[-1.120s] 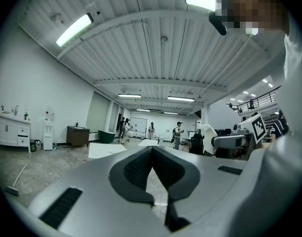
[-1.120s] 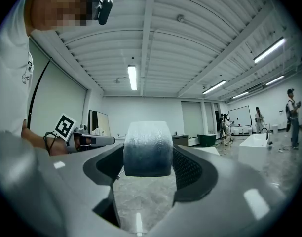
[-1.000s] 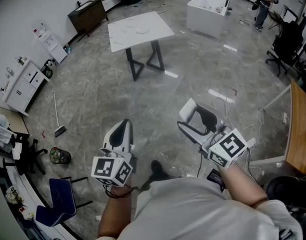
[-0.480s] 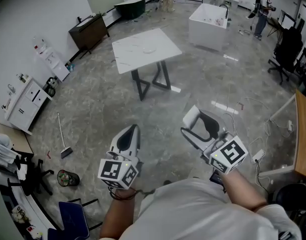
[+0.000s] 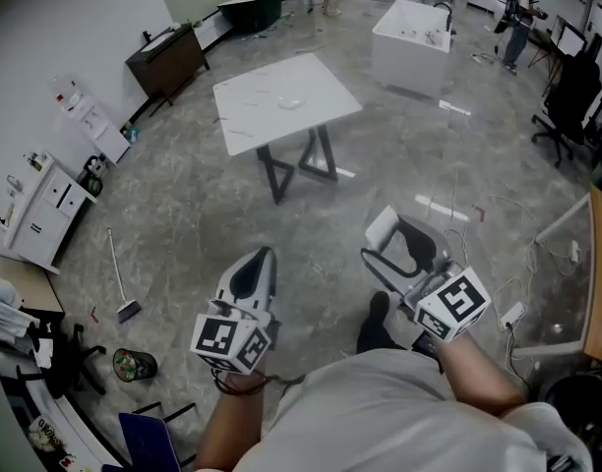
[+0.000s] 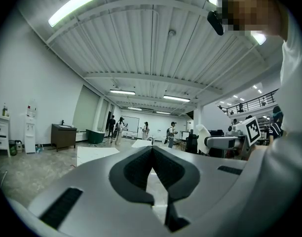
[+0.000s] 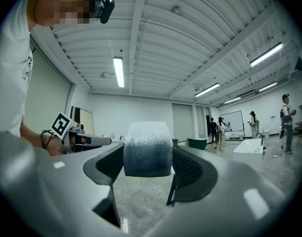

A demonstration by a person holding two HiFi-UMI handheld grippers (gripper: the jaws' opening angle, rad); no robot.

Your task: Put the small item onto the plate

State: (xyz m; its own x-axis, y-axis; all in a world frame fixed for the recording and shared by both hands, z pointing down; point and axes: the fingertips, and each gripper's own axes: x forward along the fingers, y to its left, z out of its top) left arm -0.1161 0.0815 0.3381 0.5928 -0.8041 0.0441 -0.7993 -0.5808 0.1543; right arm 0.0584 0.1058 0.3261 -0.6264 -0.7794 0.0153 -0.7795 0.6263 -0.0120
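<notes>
- Since I'm walking it over, the white table (image 5: pixel 252 116) sits slightly closer than a second ago, but it's still well off.
- Right tongs (image 5: pixel 391 241) are clamped on the small frosted item (image 7: pixel 147 149); left tongs (image 6: pixel 152 157) are pinched together, empty.

- Left gripper (image 5: pixel 260 256) sits low in the head view and points toward 12 o'clock; its fingers (image 6: pixel 136 167) are pressed together with nothing between them.
- Right gripper (image 5: pixel 385 239) lies at 3 o'clock of the left one, well apart from it, and points toward 11 o'clock; its fingers are clamped on a small item (image 7: pixel 147 149).
- Each marker cube (image 5: pixel 229 342) faces up, at the 6 o'clock end of its gripper.
- Both bare forearms (image 5: pixel 478 367) reach forward from the torso, and a dark band circles the left wrist (image 5: pixel 237 382).
</notes>
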